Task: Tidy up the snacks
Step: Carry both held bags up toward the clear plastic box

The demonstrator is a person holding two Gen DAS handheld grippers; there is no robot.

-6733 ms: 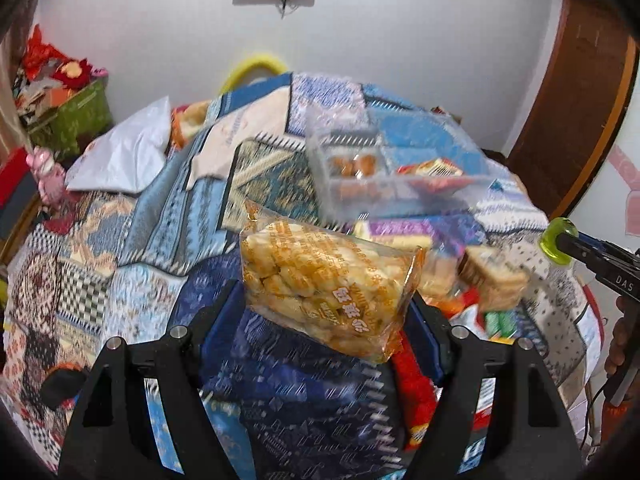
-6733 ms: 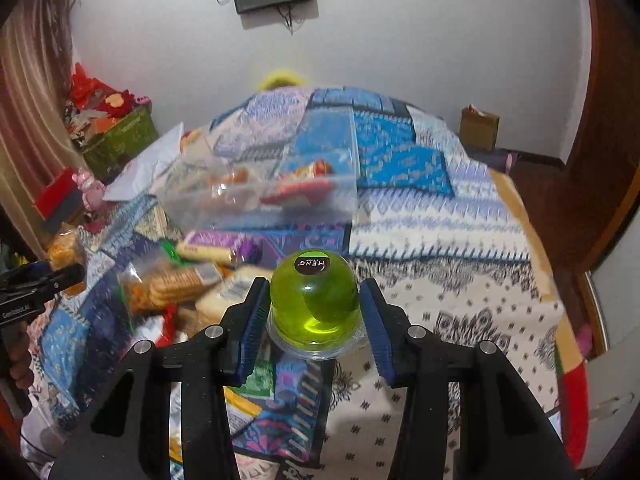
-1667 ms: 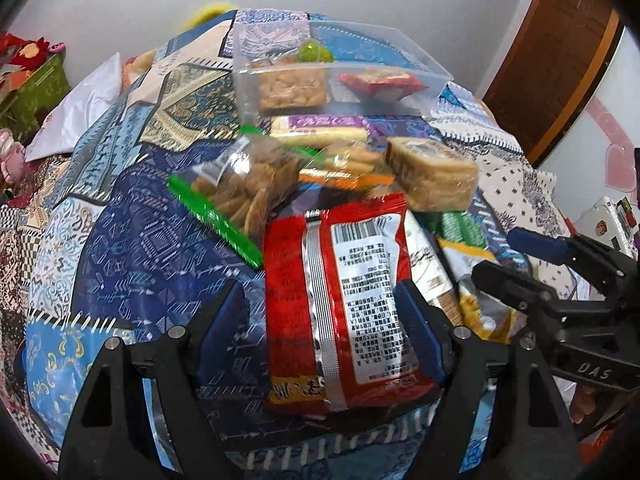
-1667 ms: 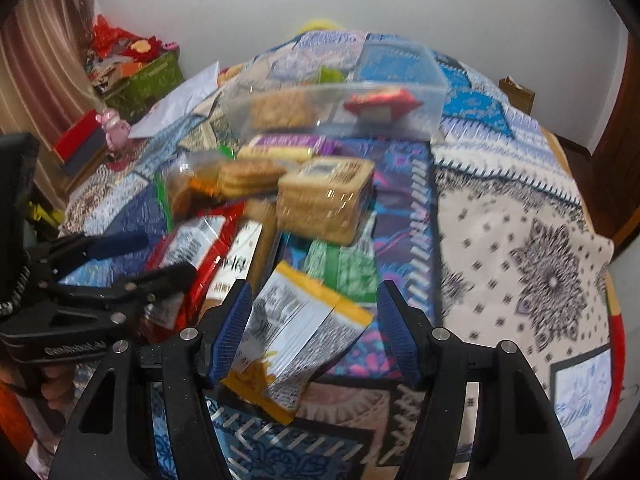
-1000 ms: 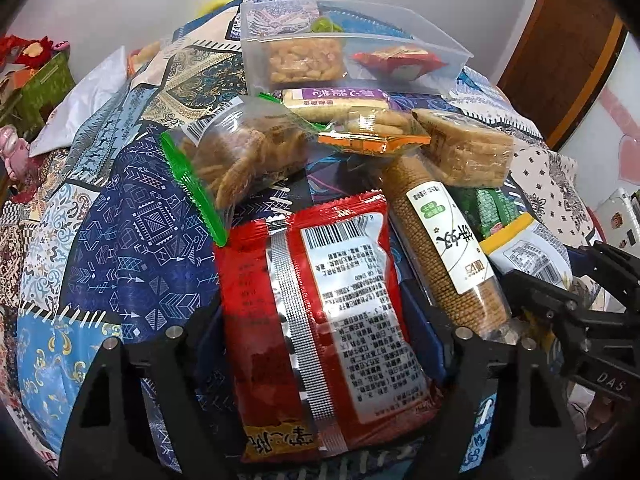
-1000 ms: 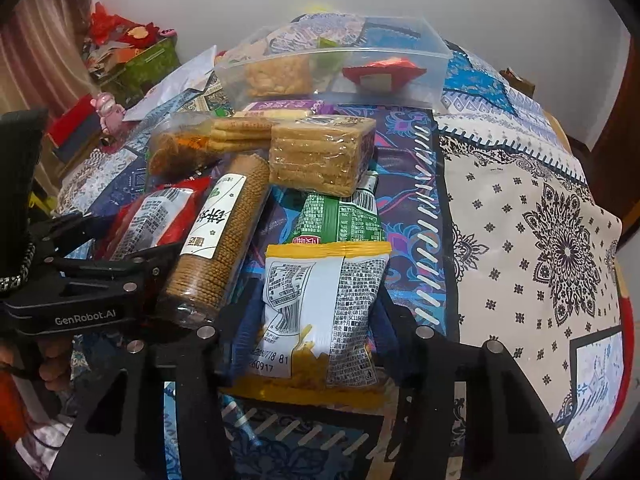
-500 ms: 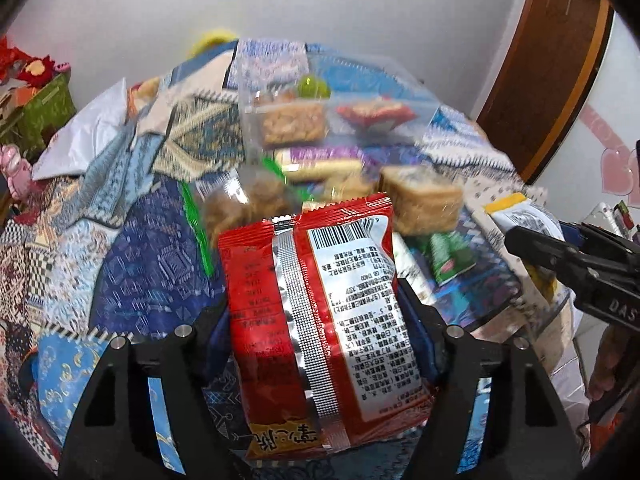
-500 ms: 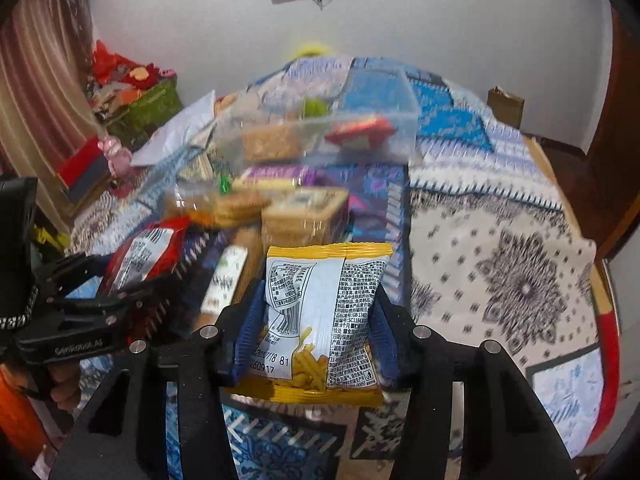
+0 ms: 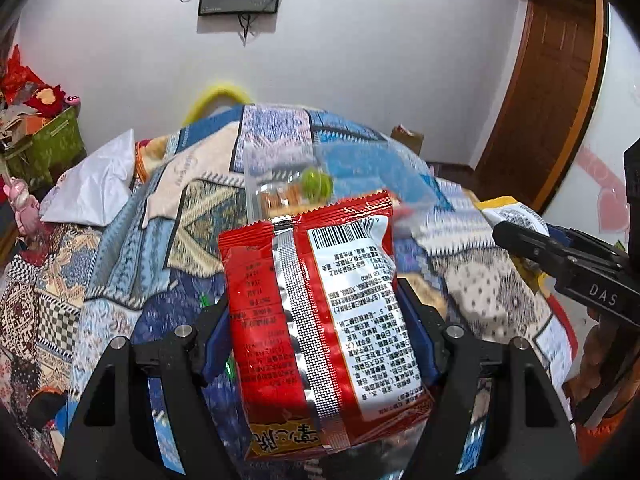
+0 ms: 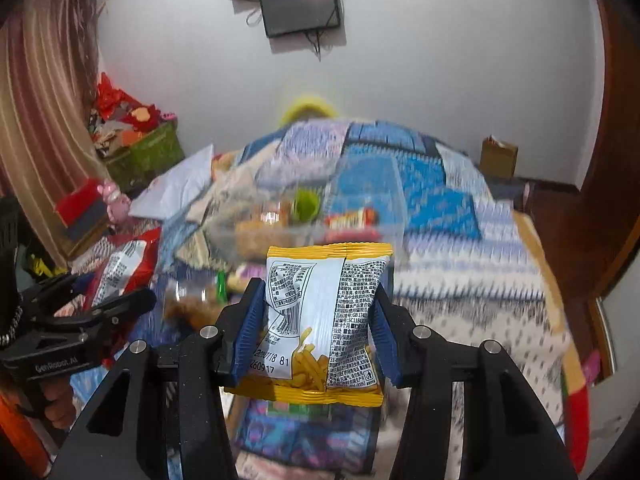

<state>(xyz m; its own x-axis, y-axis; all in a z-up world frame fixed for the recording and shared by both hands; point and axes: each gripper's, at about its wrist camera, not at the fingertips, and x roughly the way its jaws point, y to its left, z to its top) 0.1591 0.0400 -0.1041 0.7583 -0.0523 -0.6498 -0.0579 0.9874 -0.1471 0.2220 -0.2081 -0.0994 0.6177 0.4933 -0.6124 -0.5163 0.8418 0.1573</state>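
- Left gripper [image 9: 312, 332] clamps a red snack bag [image 9: 316, 320] by its sides, held up in the air on the near side of the clear bin [image 9: 276, 184].
- Right gripper [image 10: 320, 332] pinches a yellow chip bag [image 10: 324, 320] the same way, also lifted, short of the bin.
- Clear bin sits farther back on the patterned quilt [image 10: 460, 264]; it already holds a green jelly cup [image 10: 306, 202], some biscuits and a red-orange packet [image 10: 352, 216].
- Progress looks partial: a few snacks are binned, two are in transit.
- A loose cookie bag [image 10: 192, 304] and blurred packs lie on the quilt in front of the bin, yet to be sorted.
- Likely next: carry both bags forward and drop them in the bin.
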